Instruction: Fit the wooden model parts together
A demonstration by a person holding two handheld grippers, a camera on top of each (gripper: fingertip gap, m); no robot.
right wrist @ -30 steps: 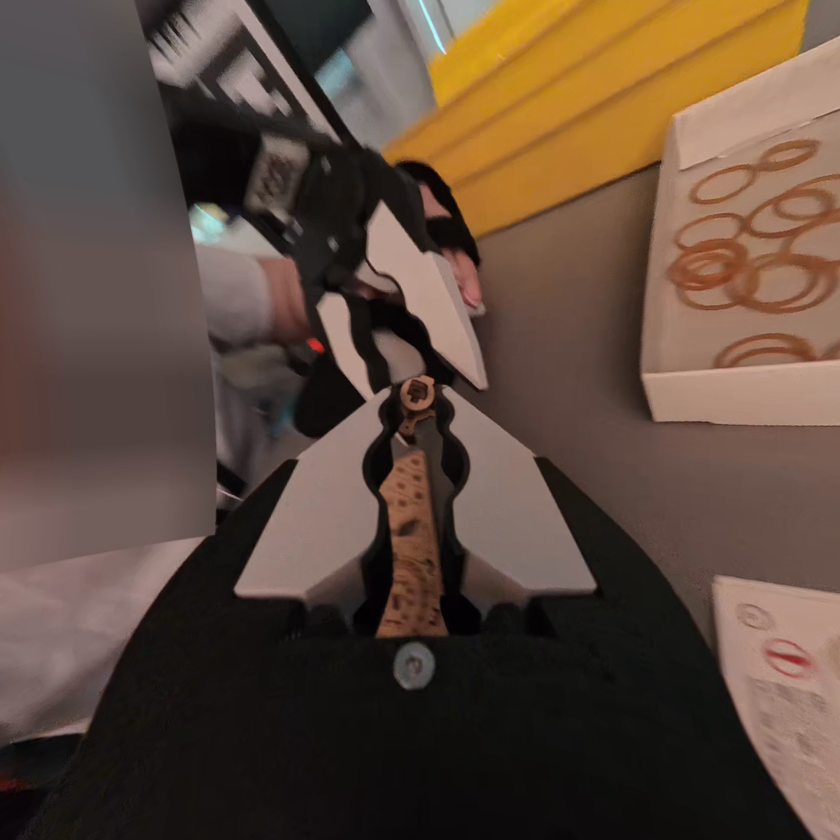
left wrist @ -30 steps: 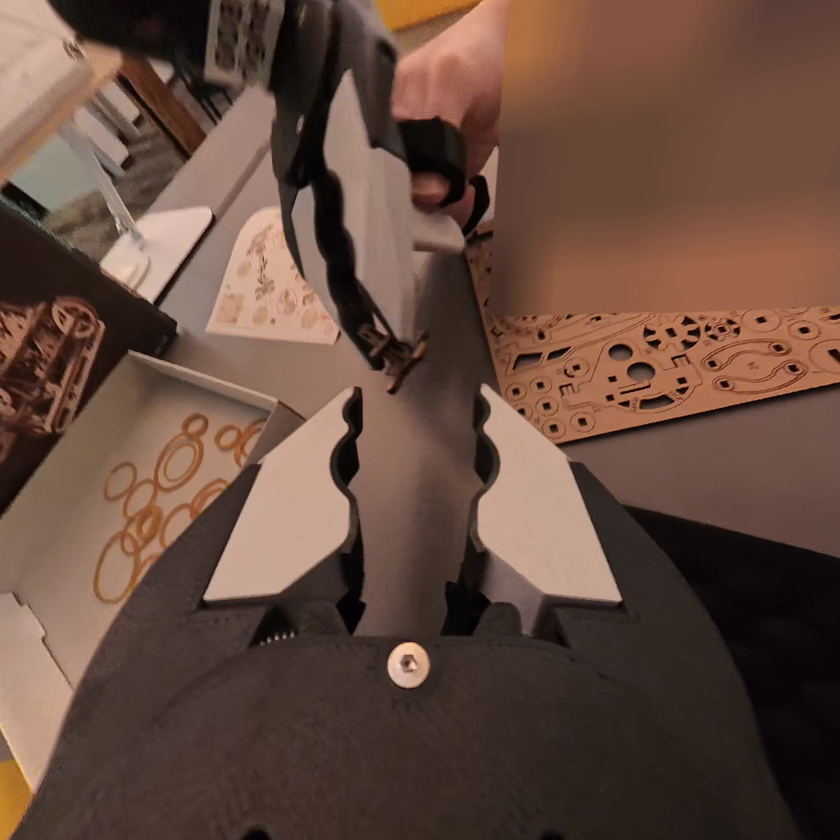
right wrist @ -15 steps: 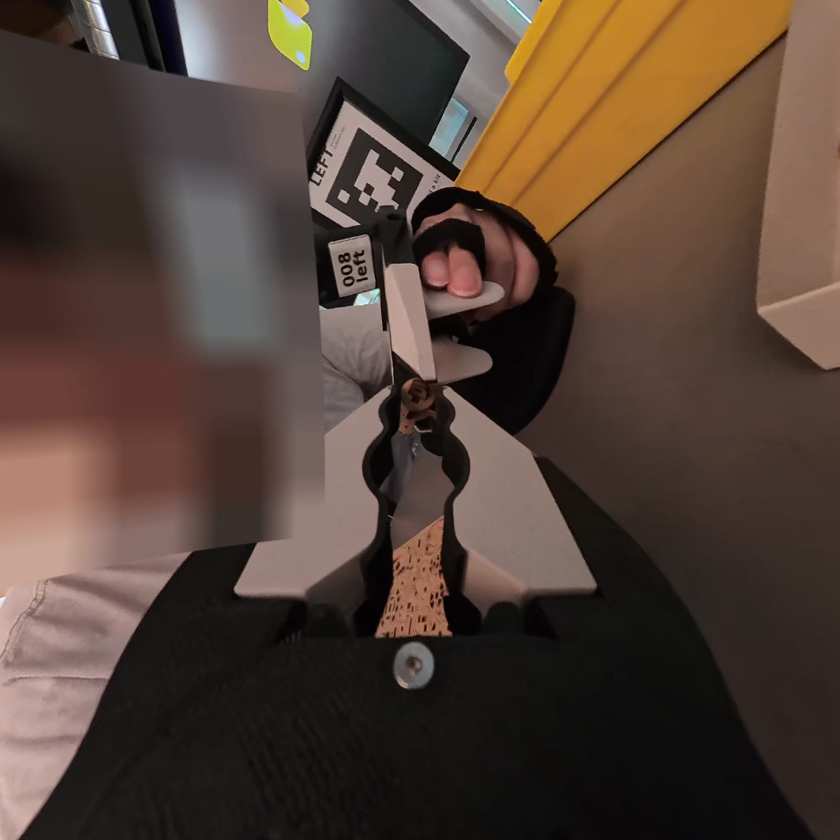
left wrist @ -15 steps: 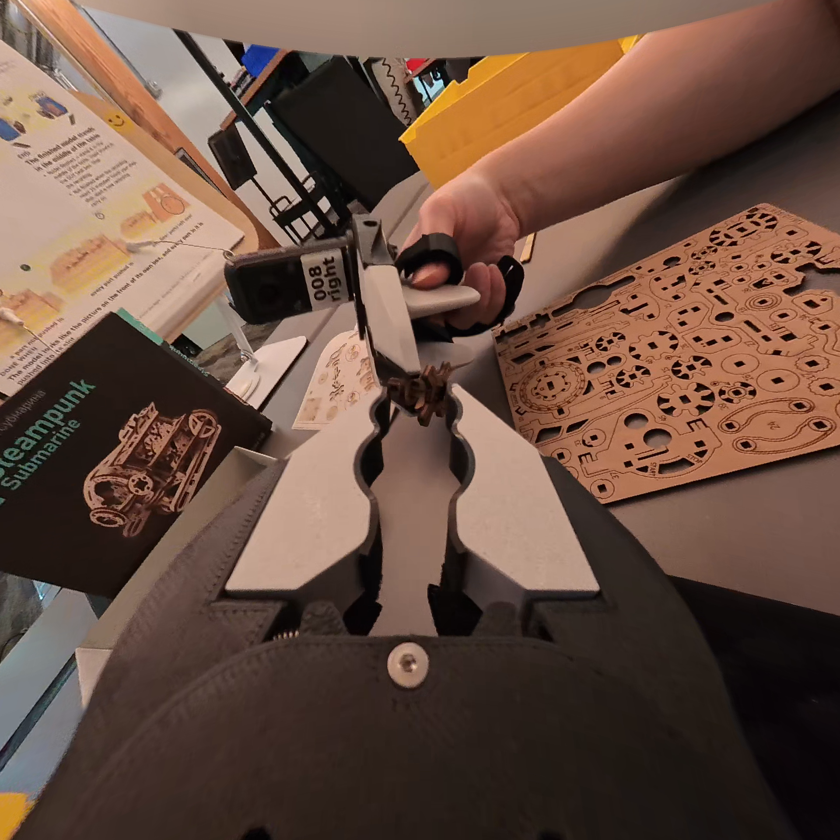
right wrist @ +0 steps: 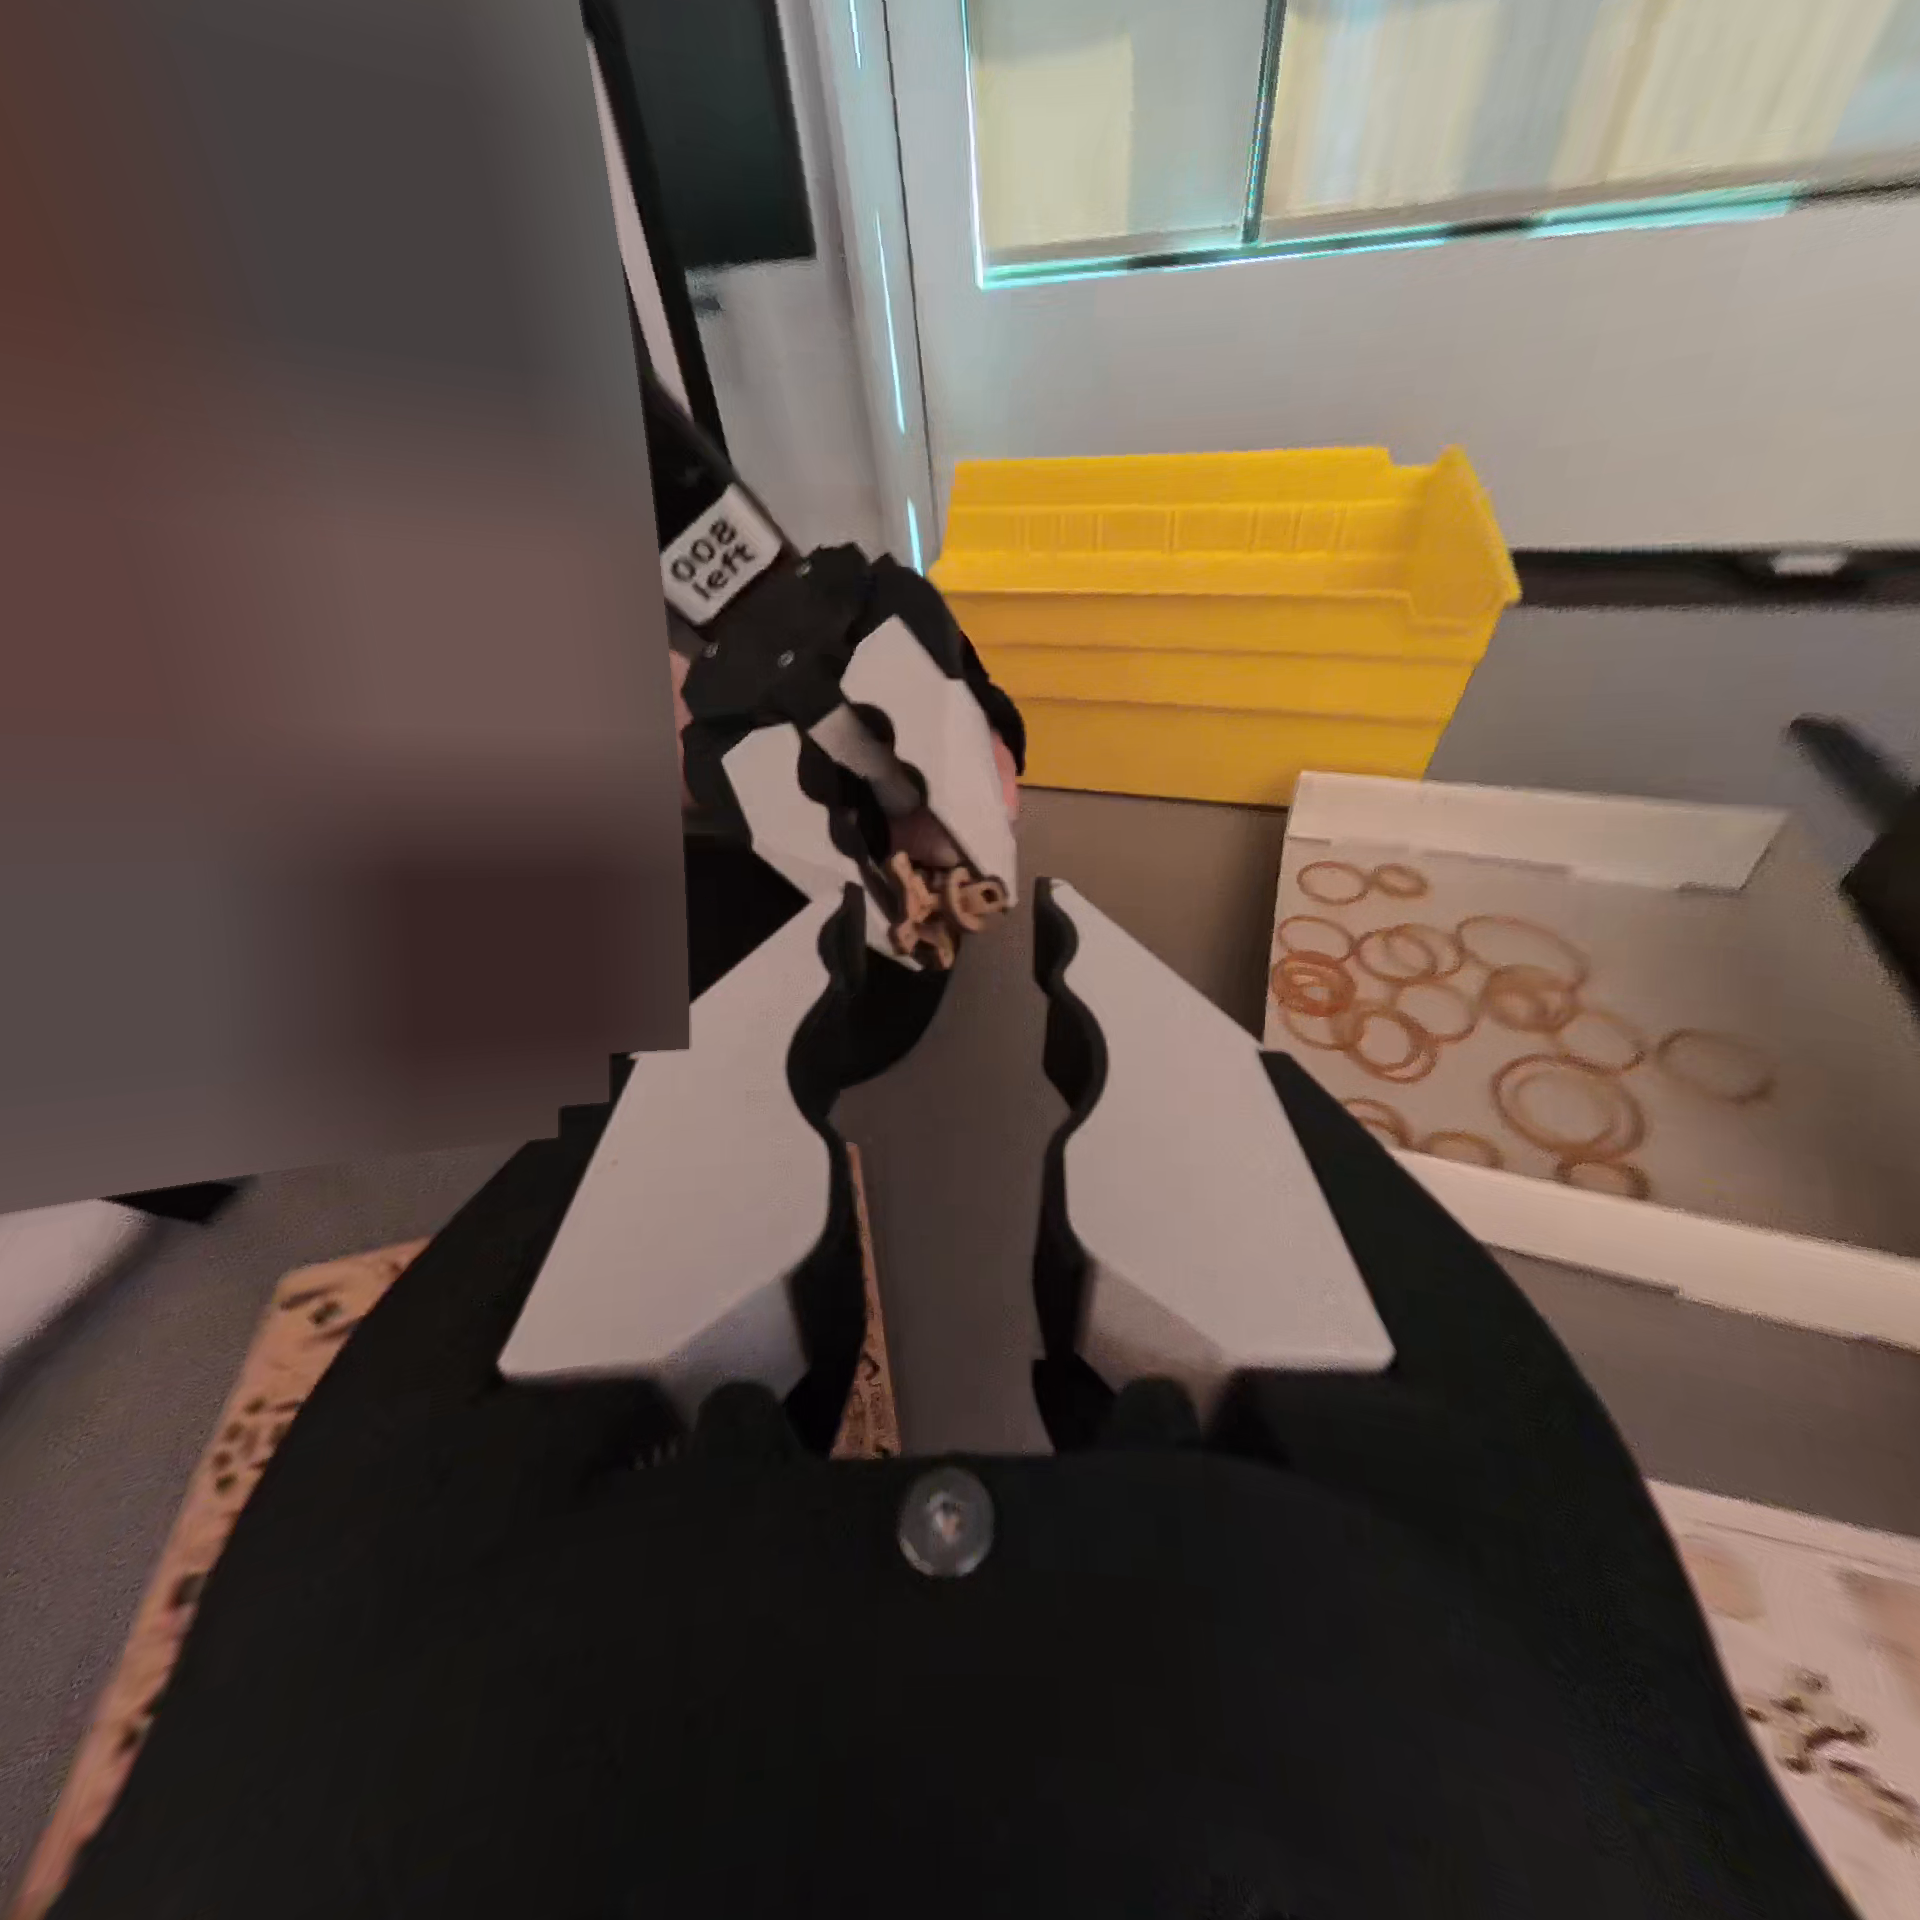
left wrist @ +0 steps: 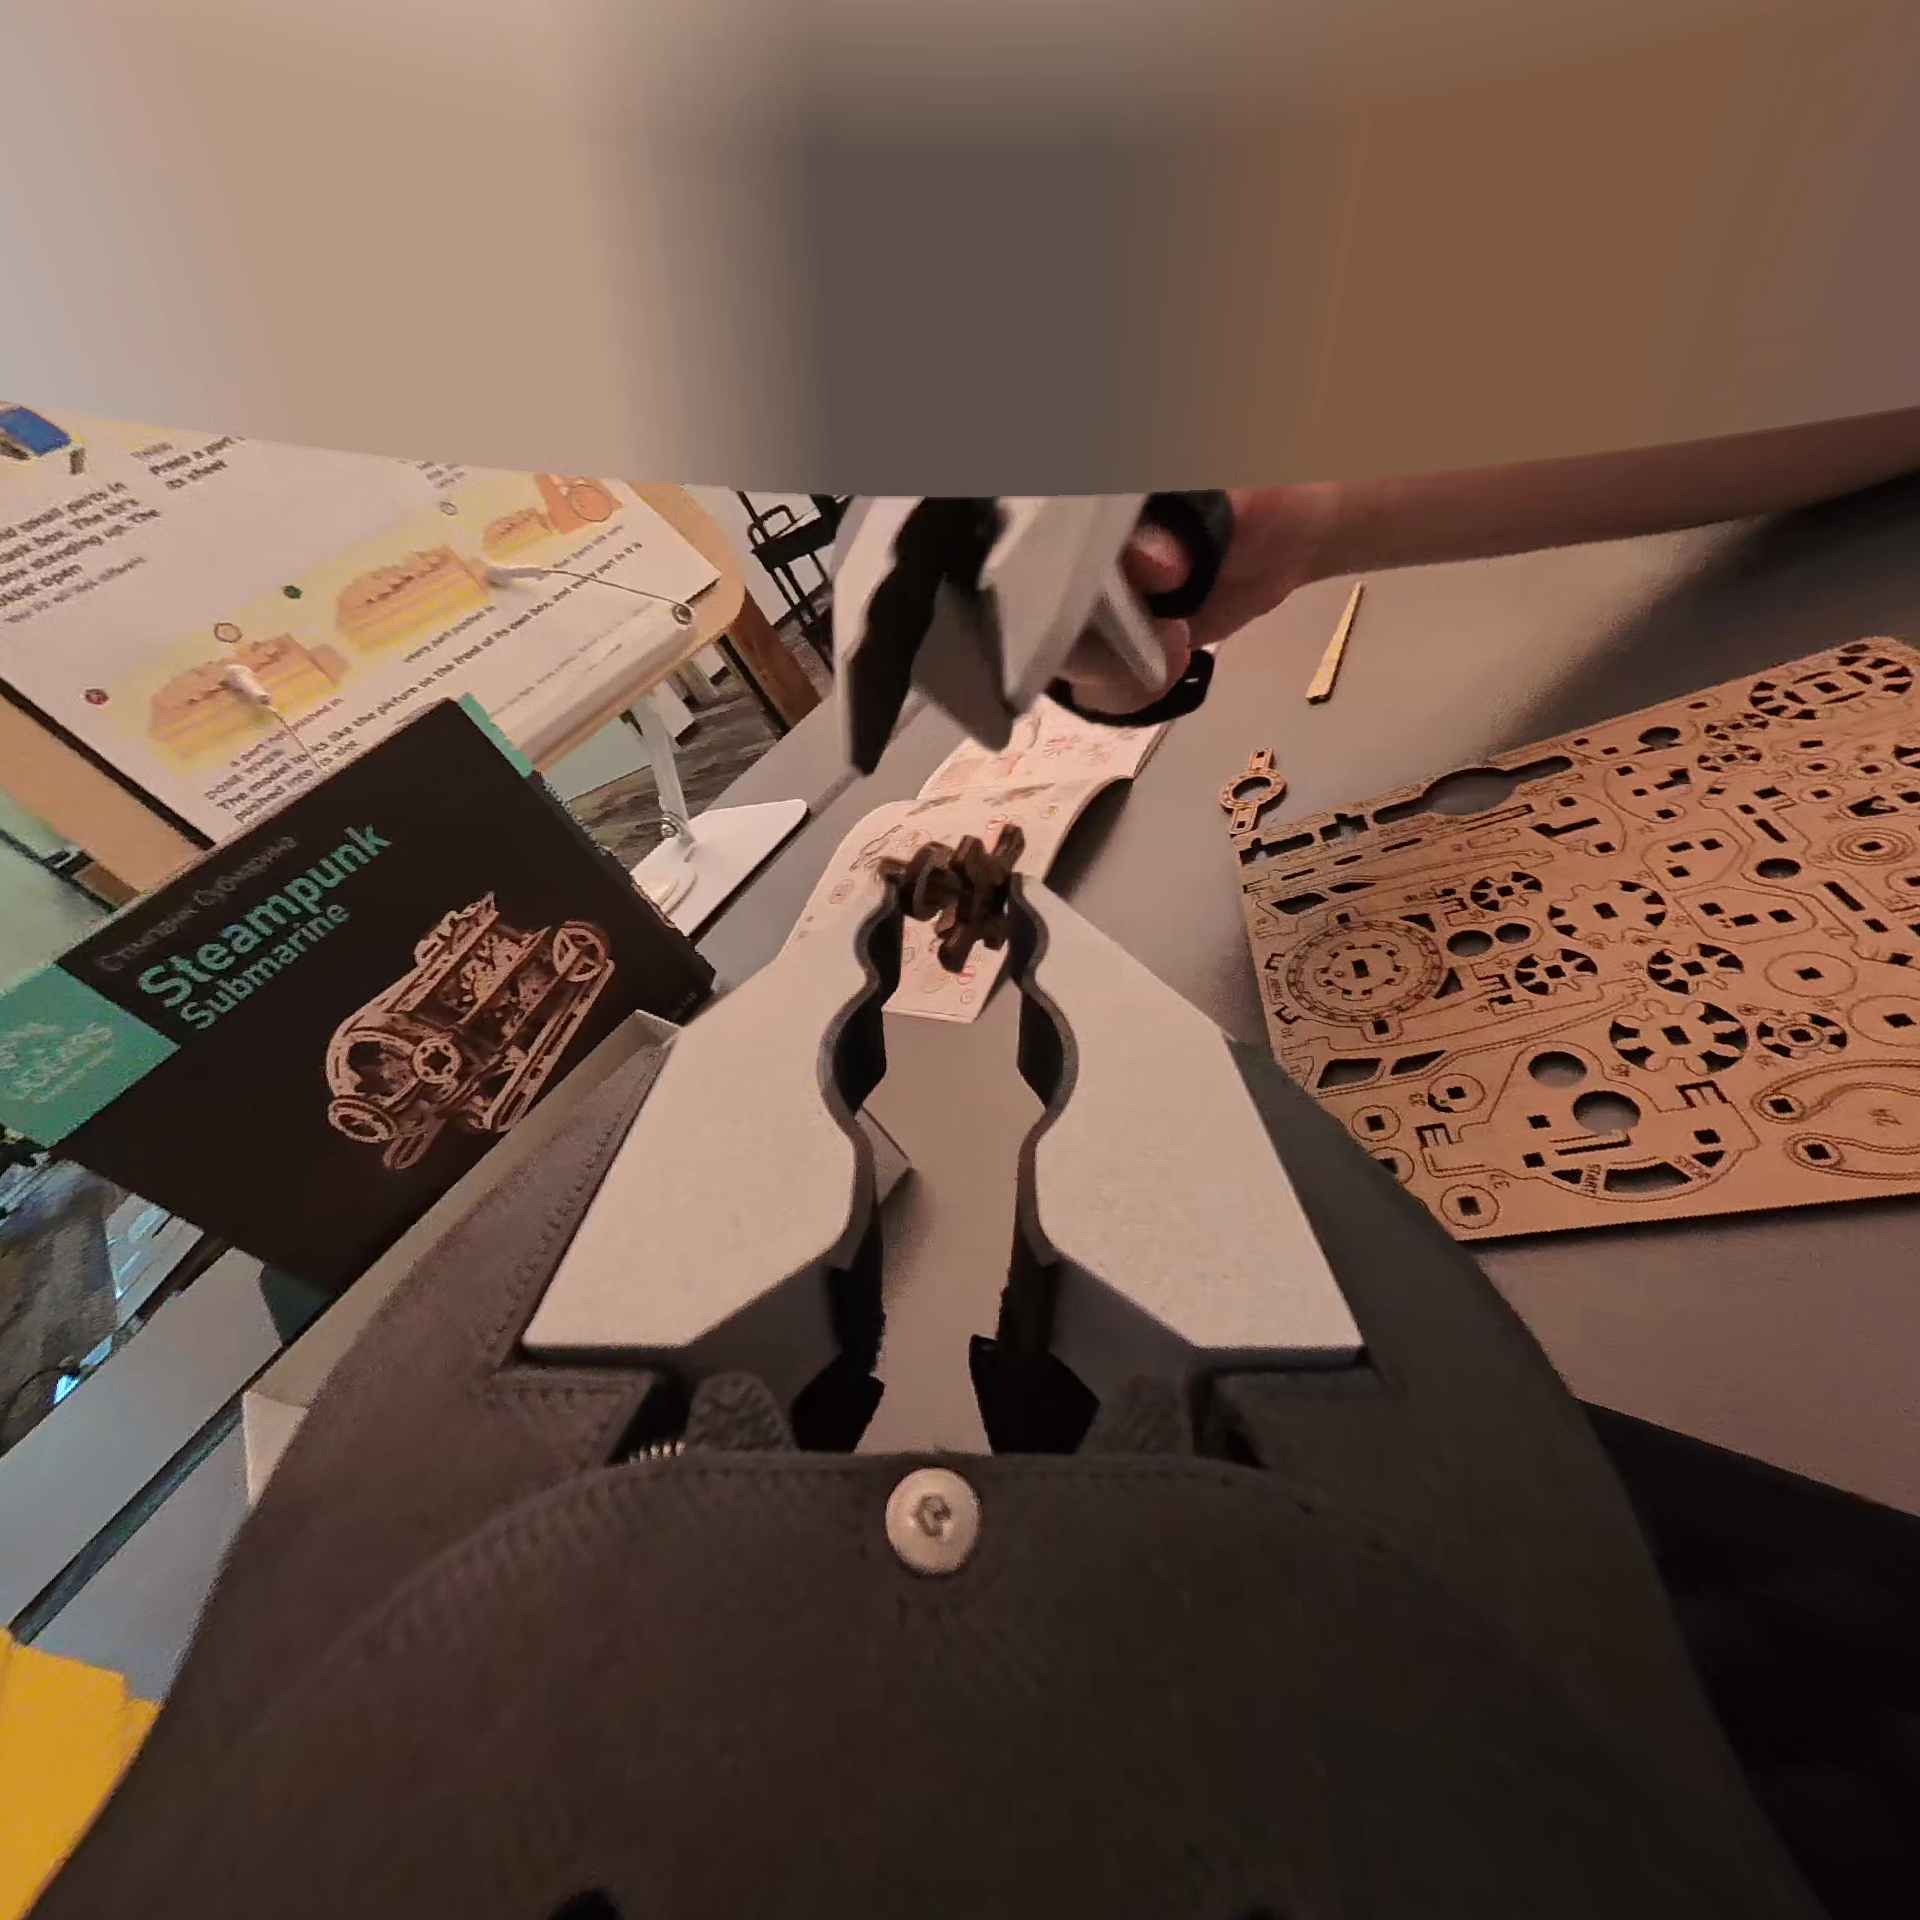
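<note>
My left gripper point(left wrist: 951, 902) is shut on a small wooden gear assembly point(left wrist: 954, 896), held at its fingertips above the dark table. The same assembly point(right wrist: 940, 906) shows in the right wrist view, held by the left gripper point(right wrist: 914, 894) just past my right fingertips. My right gripper point(right wrist: 948, 914) is open and empty; in the left wrist view it point(left wrist: 925, 717) hangs open above and behind the assembly, held by a hand. A laser-cut wooden parts sheet point(left wrist: 1621, 966) lies flat on the table point(left wrist: 1662, 1351) to the right.
A dark kit box point(left wrist: 343, 997) stands at left, an instruction booklet point(left wrist: 987, 821) lies ahead, a loose wooden piece point(left wrist: 1255, 792) and a stick point(left wrist: 1335, 660) lie near the sheet. A white box of rubber bands point(right wrist: 1538, 997) and a yellow bin point(right wrist: 1226, 634) are at the right gripper's right.
The right gripper has let go of the gear assembly, opened and drawn back. The left gripper has closed on the assembly and now holds it alone.
</note>
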